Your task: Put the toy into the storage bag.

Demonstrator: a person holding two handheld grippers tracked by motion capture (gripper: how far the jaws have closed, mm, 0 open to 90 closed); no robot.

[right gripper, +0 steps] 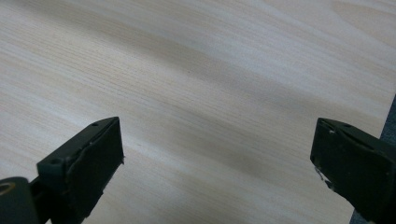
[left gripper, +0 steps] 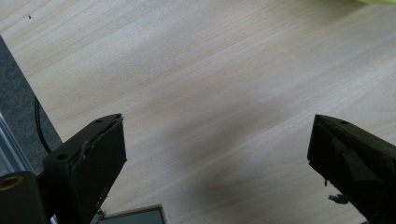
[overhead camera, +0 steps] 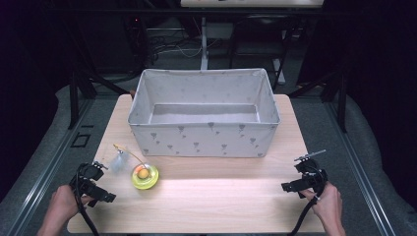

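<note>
Both tongs are wide apart and hold nothing: the left gripper (overhead camera: pixel 95 183) sits low at the near left corner of the table, and the right gripper (overhead camera: pixel 305 178) sits at the near right corner. In each gripper view the two black jaws stand far from each other with bare wood between them. The thing nearest the left gripper is a little yellow toy (overhead camera: pixel 145 176), a round dish with an orange ball in the middle, and a thin bent wire (overhead camera: pixel 131 155) comes up from it with a pale feather (overhead camera: pixel 118 162) on it. The toy sits on the wooden table (overhead camera: pixel 206 196), just in front of the near left corner of the big grey fabric box (overhead camera: pixel 203 140), which looks empty inside. I think the job is to put the toy in the box. A few things could go wrong. The wire is thin and springy, so if the left gripper grabs it there, the toy could swing and drop. The feather is soft and could slip out. The dish is round and low, so the jaws could push it away and it could slide. The box wall is tall and soft, so a low lift could bump it and knock the toy loose. The right gripper is well apart from the toy and could not help fast.
</note>
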